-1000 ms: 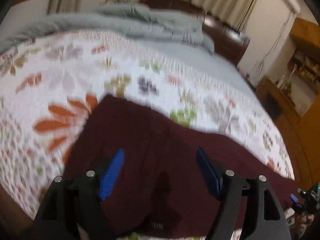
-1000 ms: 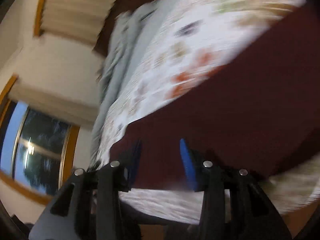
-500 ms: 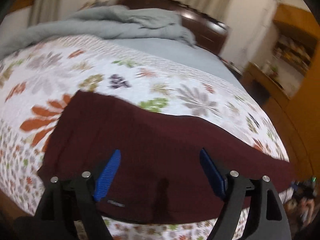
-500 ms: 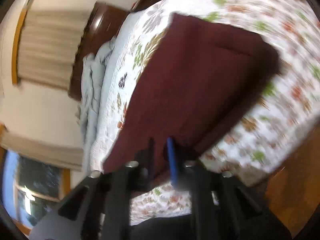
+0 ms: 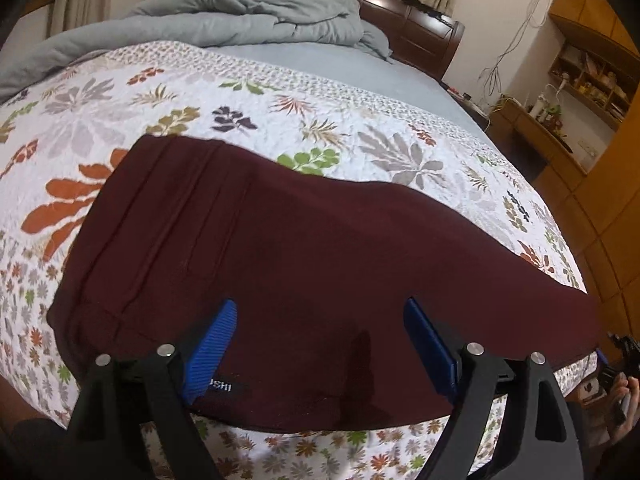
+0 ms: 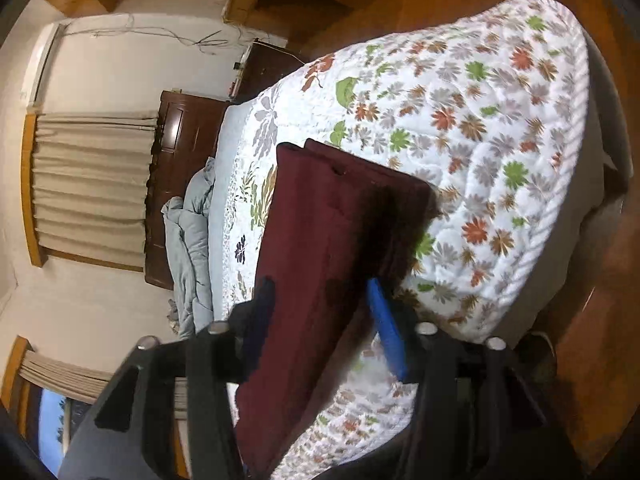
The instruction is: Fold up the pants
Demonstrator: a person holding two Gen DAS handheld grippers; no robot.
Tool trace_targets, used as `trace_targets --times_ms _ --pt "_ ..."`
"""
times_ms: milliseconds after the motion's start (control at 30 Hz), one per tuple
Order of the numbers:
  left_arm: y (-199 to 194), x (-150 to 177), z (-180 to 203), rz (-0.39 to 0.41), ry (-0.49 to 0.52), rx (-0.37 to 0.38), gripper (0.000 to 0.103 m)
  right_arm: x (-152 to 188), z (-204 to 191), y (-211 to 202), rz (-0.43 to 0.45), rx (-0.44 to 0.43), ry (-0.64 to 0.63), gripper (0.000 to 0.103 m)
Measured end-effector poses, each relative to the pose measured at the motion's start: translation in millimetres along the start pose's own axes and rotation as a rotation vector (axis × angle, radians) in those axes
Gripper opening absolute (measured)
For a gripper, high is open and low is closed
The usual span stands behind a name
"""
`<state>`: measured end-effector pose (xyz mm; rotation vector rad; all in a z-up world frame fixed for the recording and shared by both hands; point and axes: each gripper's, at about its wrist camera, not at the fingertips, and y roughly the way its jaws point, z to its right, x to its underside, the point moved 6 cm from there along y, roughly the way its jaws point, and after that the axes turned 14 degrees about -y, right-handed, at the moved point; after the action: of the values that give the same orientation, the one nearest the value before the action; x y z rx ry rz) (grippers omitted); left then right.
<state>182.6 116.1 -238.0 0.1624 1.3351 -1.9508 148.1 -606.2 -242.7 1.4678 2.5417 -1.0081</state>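
Maroon pants [image 5: 304, 264] are lying across the frame's centre on the quilt [image 5: 360, 120], seemingly already folded lengthwise; cross-folds are remaining. The left gripper [image 5: 320, 336] is gaping empty, and the right gripper [image 6: 324, 316] is hovering open too.

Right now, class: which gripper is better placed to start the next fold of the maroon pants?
Probably the right gripper: its open fingers straddle one end of the pants. The left gripper is open over their middle.
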Motion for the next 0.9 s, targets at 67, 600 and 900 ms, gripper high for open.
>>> trace_targets --times_ms 67,600,900 --pt "1 1 1 0.001 0.012 -0.005 0.086 2 10 3 0.011 0.013 0.015 0.004" --pt "-5 4 1 -0.006 0.023 -0.013 0.087 -7 36 -15 0.1 -0.044 0.072 0.059" --pt "-4 4 1 -0.011 0.023 -0.029 0.087 -15 23 5 0.076 -0.108 0.029 0.056"
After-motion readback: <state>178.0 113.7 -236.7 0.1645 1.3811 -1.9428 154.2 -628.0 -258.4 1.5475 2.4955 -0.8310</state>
